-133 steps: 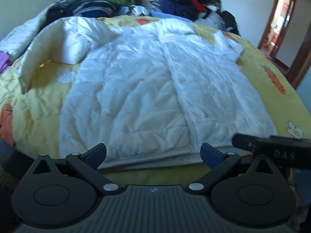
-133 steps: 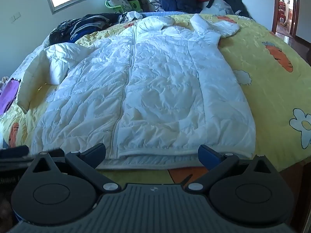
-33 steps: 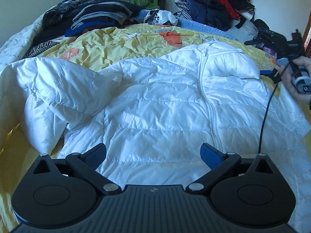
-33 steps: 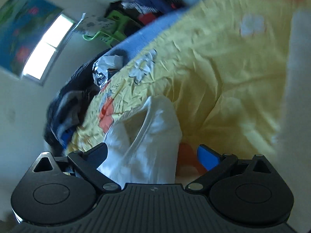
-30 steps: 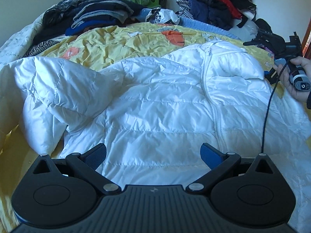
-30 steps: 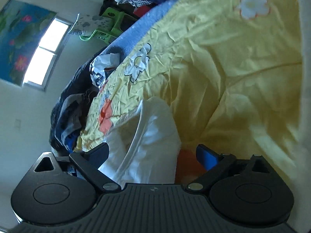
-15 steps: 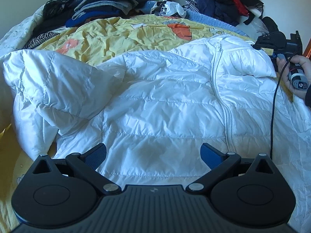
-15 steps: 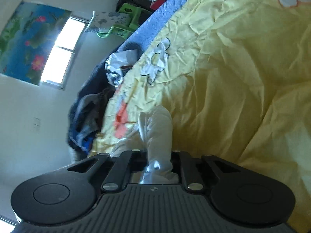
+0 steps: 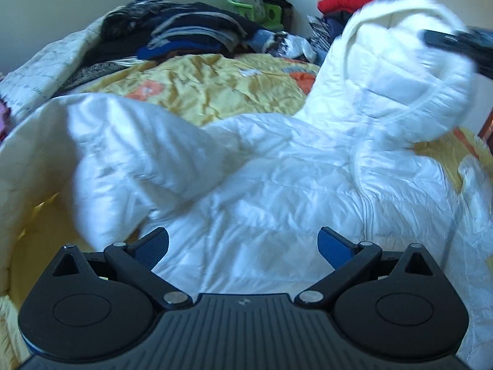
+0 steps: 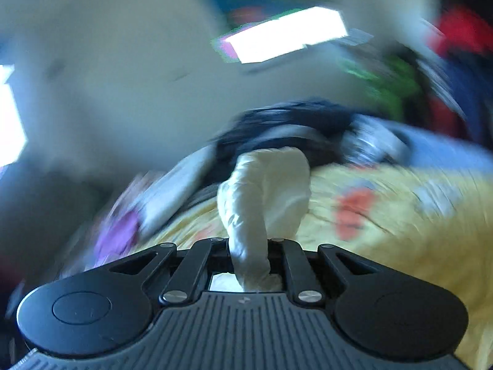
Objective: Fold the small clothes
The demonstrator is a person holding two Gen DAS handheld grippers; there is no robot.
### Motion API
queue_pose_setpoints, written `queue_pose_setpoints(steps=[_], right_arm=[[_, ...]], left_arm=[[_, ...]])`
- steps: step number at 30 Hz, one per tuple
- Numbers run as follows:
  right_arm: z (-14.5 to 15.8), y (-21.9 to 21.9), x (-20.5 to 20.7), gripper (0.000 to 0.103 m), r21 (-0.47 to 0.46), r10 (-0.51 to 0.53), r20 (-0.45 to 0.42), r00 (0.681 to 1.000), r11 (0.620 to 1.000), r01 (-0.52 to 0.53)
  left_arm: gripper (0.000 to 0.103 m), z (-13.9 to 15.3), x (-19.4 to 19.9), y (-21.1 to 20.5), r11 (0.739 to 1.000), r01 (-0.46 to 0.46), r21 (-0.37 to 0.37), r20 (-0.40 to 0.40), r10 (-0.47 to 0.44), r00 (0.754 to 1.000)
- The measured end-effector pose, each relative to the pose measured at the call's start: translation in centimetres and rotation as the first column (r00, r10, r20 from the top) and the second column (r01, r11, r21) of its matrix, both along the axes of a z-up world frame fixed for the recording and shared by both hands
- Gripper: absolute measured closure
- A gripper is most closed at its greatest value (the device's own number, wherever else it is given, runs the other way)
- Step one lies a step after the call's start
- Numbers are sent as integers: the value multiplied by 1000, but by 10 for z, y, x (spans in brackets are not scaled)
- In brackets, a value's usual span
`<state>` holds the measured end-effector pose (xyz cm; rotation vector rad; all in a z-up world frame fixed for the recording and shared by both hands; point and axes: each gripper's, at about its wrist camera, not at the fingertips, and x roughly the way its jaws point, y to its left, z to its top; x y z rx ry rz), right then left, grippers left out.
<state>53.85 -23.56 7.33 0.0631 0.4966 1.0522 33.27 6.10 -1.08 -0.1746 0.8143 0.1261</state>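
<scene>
We noted the right gripper clamped on the jacket sleeve, left gripper apart; the slick fabric, seemingly thinly pinched, could slip.

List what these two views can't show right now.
- Left wrist view: the right hand-held gripper is a dark blur behind the lifted hood; its fingertips are hidden.
- Left wrist view: the jacket hem is covered by the left hand-held gripper.
- Right wrist view: the room and the bedspread are smeared; the jacket fold alone reads, the rest out of frame.
</scene>
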Motion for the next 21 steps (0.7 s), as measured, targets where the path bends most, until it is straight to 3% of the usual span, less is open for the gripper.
queue_pose_setpoints(steps=[2, 4, 6, 10, 13, 15, 17, 19, 21], right_arm=[[-3, 11, -44, 90, -87, 96, 46, 994, 992, -92], [-25, 18, -78, 91, -184, 125, 62, 990, 977, -112], [-60, 18, -99, 82, -270, 113, -11, 993, 956, -112], [-107, 13, -121, 78, -372, 36, -131, 991, 925, -82], [-101, -19, -121, 63, -235, -89, -244, 966, 972, 31], [-87, -47, -119, 29, -92, -146, -343, 928, 988, 122], [-76, -75, -129, 16, 83, -113, -437, 892, 983, 165], [-73, -96, -137, 16, 239, -30, -480, 877, 957, 164], [-69, -112, -148, 15, 318, -17, -482, 876, 928, 193]], left_arm=[[0, 4, -12, 12, 1000, -21, -16, 22, 21, 1000], [0, 5, -27, 26, 998, -47, -35, 41, 48, 998], [0, 6, -39, 38, 996, -72, -53, 48, 74, 996], [0, 8, -54, 51, 992, -92, -87, 64, 98, 993], [0, 15, -56, 43, 994, -49, -97, 120, 60, 991], [0, 22, -53, 29, 996, 6, -85, 172, 9, 985], [0, 26, -47, 13, 994, 77, -79, 211, -59, 976], [0, 30, -40, -4, 984, 161, -76, 253, -137, 958], [0, 30, -31, -21, 975, 213, -69, 278, -186, 942]])
